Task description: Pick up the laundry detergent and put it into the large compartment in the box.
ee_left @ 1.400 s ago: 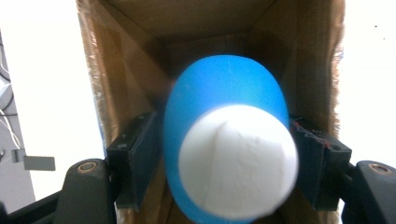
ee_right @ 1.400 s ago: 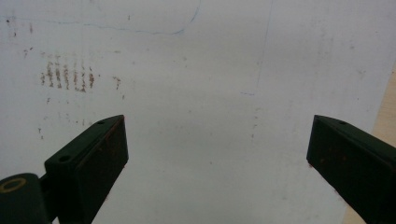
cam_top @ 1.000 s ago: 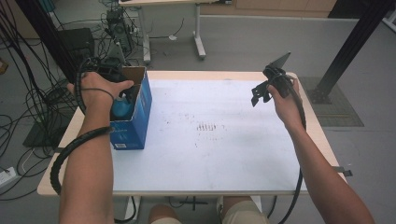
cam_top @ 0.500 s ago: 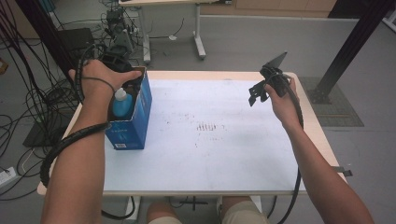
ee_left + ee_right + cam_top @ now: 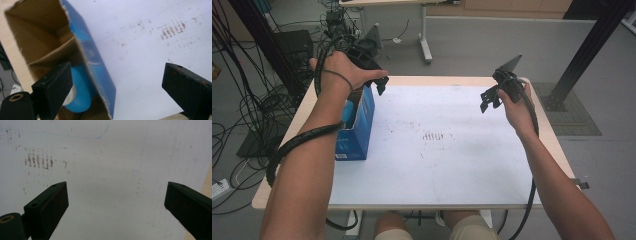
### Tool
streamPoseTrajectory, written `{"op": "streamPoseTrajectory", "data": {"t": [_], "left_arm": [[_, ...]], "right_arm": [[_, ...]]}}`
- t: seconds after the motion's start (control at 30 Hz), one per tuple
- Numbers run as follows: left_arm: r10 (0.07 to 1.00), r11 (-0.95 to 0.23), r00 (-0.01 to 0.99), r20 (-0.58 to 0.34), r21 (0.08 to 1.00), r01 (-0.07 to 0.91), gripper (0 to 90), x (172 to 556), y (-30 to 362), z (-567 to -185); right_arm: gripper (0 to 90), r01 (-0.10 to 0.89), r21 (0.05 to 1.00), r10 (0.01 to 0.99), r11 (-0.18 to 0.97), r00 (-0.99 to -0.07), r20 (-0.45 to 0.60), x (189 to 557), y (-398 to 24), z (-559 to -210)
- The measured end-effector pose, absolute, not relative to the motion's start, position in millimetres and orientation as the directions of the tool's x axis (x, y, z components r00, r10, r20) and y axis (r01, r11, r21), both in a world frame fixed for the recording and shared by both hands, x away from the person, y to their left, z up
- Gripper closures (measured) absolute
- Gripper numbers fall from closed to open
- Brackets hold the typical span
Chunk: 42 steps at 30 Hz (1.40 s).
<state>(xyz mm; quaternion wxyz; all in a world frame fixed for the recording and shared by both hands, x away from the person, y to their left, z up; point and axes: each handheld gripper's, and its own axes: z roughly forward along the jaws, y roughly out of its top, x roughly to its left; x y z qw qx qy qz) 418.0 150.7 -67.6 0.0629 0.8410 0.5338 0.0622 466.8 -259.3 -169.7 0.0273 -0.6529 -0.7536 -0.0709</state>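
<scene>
An open-topped blue cardboard box stands at the table's left edge. Inside it lies a blue round object with a white part, also seen as a blue patch beside my forearm. My left gripper hovers above the box's far end. Its jaws have just been opening and stand open and wide apart, with nothing held and the box wall below them. My right gripper hangs open over the table's right half, its jaws empty above the bare white top.
The white tabletop bears a patch of brown smudges near its middle. Cables and dark equipment crowd the floor at the left. Another table's legs stand behind, and a black post at the back right.
My left gripper has risen out of the box and moved toward its far end, leaving the blue object inside, and its jaws have opened. The right gripper has kept still.
</scene>
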Motion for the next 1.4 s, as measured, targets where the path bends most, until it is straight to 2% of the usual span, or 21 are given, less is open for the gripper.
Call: {"op": "streamPoseTrajectory", "data": {"t": [0.53,1.4], "left_arm": [[0.862,-0.503,0.507,0.013,0.158,0.85,7.9,431.0,113.4,-69.8],[0.849,-0.522,0.528,0.016,0.175,0.835,9.0,432.6,104.3,-68.7]], "right_arm": [[5.5,0.988,0.065,0.98,0.137,-0.145,0.138,468.0,-264.2,-170.4],[5.4,0.988,0.064,0.979,0.142,-0.149,0.137,469.0,-260.8,-172.5]]}}
